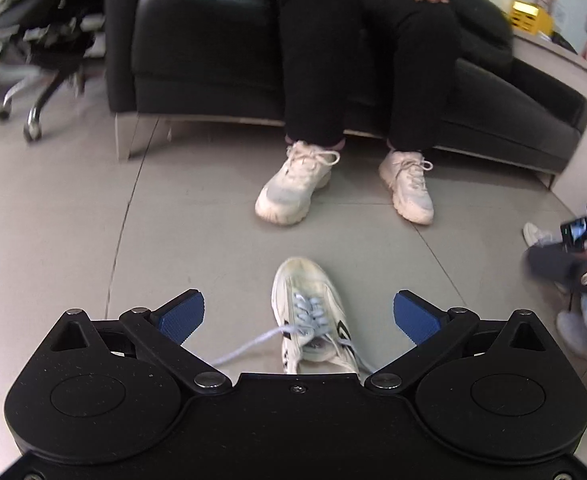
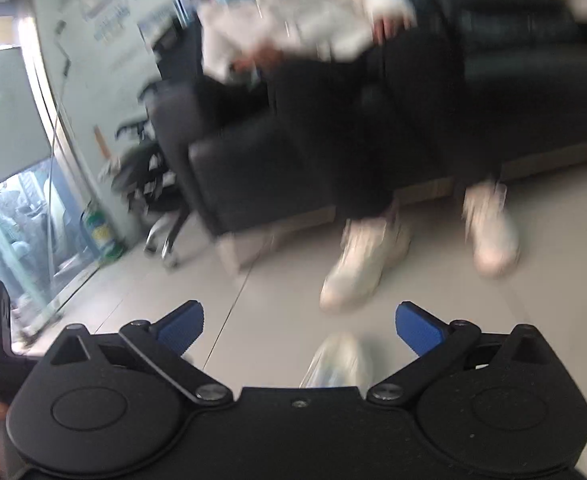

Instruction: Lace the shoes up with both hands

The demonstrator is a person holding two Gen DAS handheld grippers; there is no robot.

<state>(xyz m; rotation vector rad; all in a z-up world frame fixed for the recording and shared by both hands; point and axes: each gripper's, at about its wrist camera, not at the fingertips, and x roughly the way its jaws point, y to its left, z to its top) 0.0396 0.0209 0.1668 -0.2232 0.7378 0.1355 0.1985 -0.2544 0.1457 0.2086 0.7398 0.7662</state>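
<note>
Left wrist view: the left gripper (image 1: 298, 314) has its jaws spread wide, with nothing between the blue pads (image 1: 181, 318). Below it, the white shoe (image 1: 311, 316) rests on the tiled floor (image 1: 73, 240), its pale blue lace (image 1: 249, 346) trailing loose to the left.

Right wrist view (blurred): the right gripper (image 2: 299, 328) is likewise spread wide and empty; the shoe (image 2: 339, 360) lies on the floor beneath it.

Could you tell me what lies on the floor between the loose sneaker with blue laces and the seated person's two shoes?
Only bare grey floor tile lies between the sneaker and the seated person's shoes, as the left wrist view shows clearly.
</note>
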